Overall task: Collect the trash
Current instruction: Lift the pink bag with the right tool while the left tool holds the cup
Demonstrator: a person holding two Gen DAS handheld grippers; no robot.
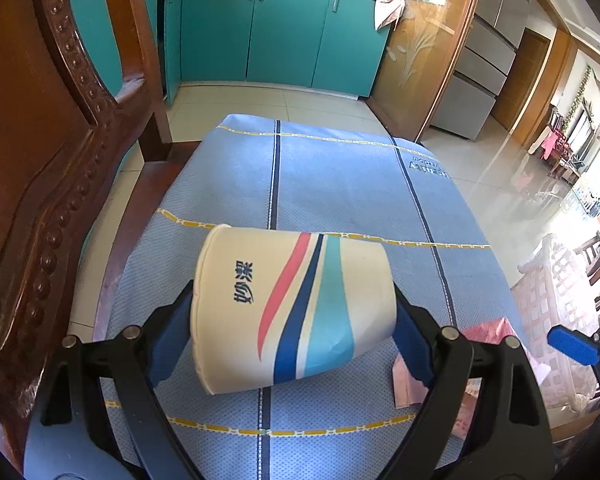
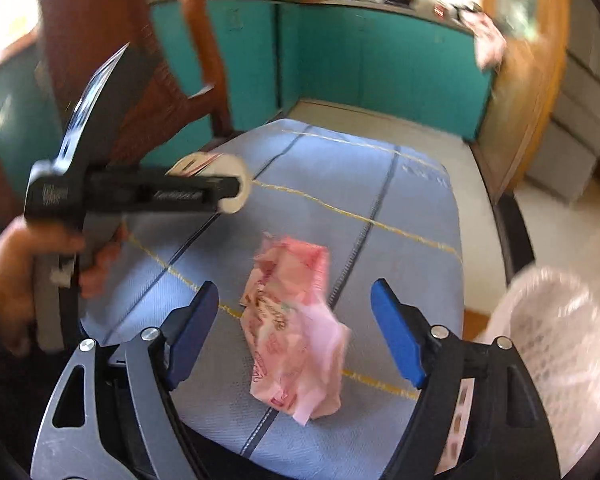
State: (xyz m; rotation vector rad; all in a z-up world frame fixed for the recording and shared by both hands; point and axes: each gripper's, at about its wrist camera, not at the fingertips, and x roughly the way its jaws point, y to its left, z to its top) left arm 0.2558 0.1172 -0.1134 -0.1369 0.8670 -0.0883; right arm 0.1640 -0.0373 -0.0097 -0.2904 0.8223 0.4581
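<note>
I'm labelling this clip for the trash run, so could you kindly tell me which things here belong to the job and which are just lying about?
Part of the job:
- paper cup, on its side, gripped by the left tool
- crumpled pink wrapper on the blue cushion, between the open right tool fingers
- white basket, probably the bin

Just lying about:
- wooden chair
- teal cabinets
- pink cloth on the counter

Black right gripper (image 2: 292,330) arms, silver screws, seemingly blue-padded fingers (image 2: 396,334).
</note>
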